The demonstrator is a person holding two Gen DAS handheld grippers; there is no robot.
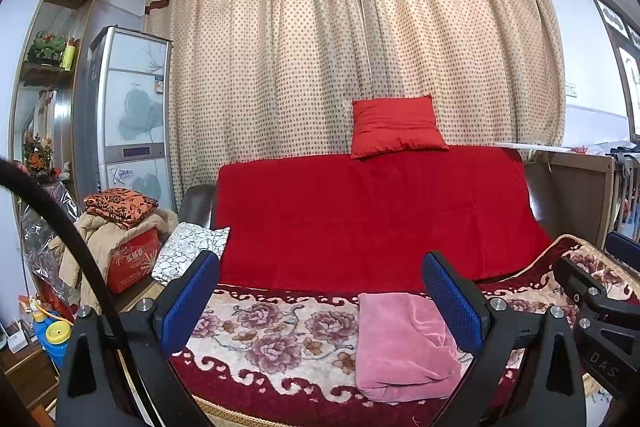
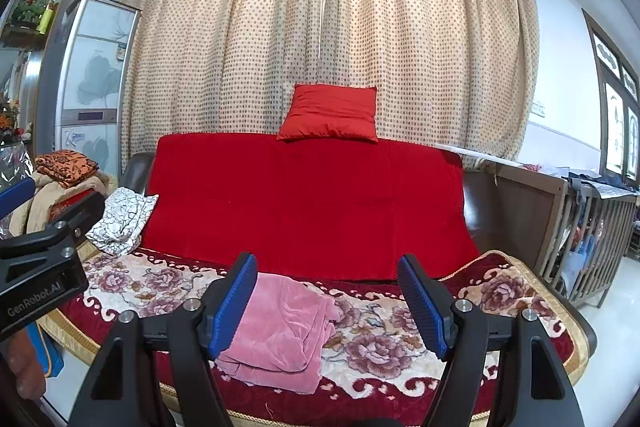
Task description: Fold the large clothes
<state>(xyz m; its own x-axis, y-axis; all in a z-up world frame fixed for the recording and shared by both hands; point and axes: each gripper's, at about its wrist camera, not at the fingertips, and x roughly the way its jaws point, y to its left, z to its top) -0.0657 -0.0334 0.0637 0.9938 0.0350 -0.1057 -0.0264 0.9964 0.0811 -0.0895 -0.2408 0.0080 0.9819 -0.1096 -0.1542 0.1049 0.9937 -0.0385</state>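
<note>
the pink garment (image 1: 404,347) lies on the sofa seat (image 1: 264,343), on the flowered plush seat cover, and both grippers hang above the front edge of the seat with nothing in them. in the left wrist view it sits ahead and to the right, close under the right-hand finger of the left gripper (image 1: 320,291). in the right wrist view the same pink garment (image 2: 280,331) sits ahead and to the left, partly behind the left-hand finger of the right gripper (image 2: 328,291). so it lies between the two grippers, roughly as near to one as to the other; i cannot say which is closer.

both pairs of fingers are spread wide, their blue ribbed pads facing each other across an empty gap.

the garment looks already doubled over into a loose, thick packet. its long axis runs roughly from the seat's front edge toward the backrest (image 2: 308,203), and a rumpled flap spreads off its right side. the cloth reads as a soft, velvety fleece with a faint sheen, limp and heavy; i judge it will sag and slide unless pinched through all layers at an edge.

the backrest is draped in smooth red fabric, with a red cushion (image 1: 396,127) perched on top before the dotted curtain (image 1: 320,47). a white crackle-print cloth (image 2: 120,219) lies on the left armrest.
</note>
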